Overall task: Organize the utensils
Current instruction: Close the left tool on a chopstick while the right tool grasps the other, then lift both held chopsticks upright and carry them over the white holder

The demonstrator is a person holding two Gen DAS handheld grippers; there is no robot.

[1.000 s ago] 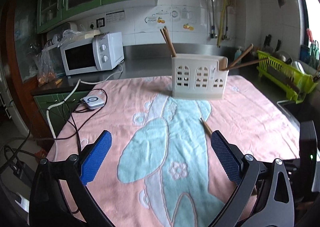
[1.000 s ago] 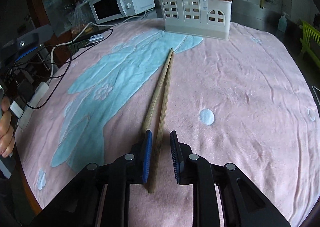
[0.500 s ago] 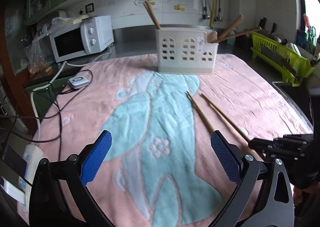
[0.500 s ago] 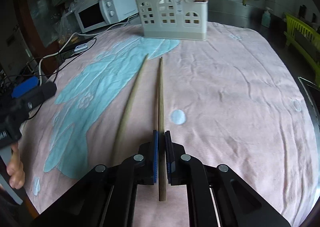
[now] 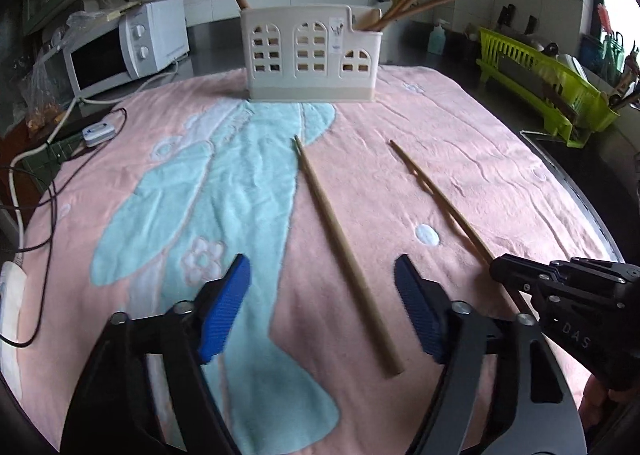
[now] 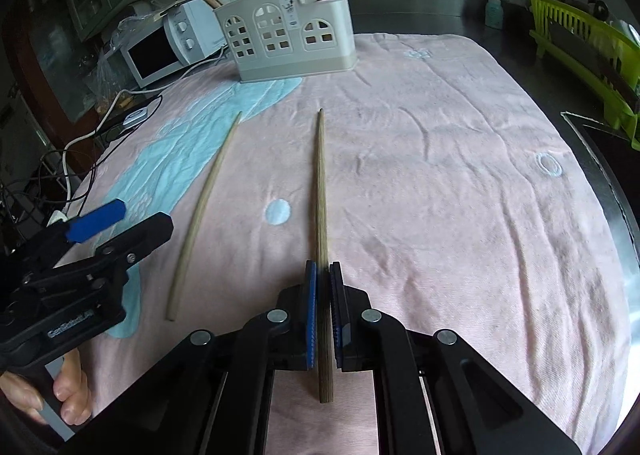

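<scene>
My right gripper [image 6: 323, 275] is shut on a darker wooden chopstick [image 6: 321, 191] near its thick end; it shows in the left wrist view [image 5: 436, 195], with the right gripper [image 5: 496, 273] at the right. A paler chopstick [image 5: 340, 243] lies on the pink towel [image 5: 460, 143] between the blue pads of my open left gripper [image 5: 320, 307]; it also shows in the right wrist view [image 6: 202, 207]. The white utensil holder [image 5: 312, 55] stands at the towel's far edge with several chopsticks in it, also in the right wrist view [image 6: 288, 39].
A white microwave [image 5: 124, 47] and cables [image 5: 36, 175] are at the left. A green dish rack [image 5: 548, 83] stands at the right past the table edge. A soap bottle [image 6: 494, 11] stands on the back counter.
My right gripper closed on the darker chopstick and pulled it away from the paler one. My left gripper came down and narrowed around the paler chopstick.
</scene>
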